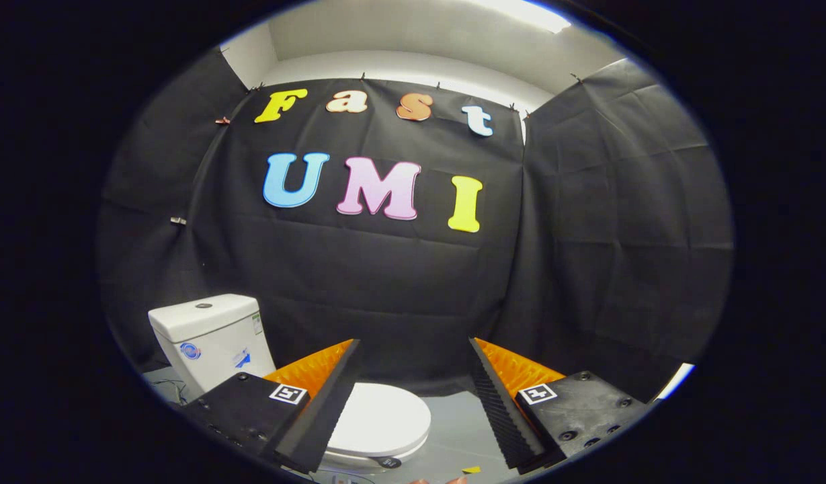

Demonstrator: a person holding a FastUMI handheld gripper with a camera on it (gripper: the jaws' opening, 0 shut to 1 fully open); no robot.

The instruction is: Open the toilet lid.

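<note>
White toilet lid [380, 420] lies shut below the gripper [413, 349], jaws spread wide and empty; best to hook its front rim (tank [208, 336] behind), then lift steadily.

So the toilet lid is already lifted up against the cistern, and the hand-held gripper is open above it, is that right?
Not quite. In the gripper view the toilet lid lies flat and closed on the bowl, not lifted against the cistern. The rest holds: the hand-held gripper is open above it, fingers spread apart, touching nothing.
</note>
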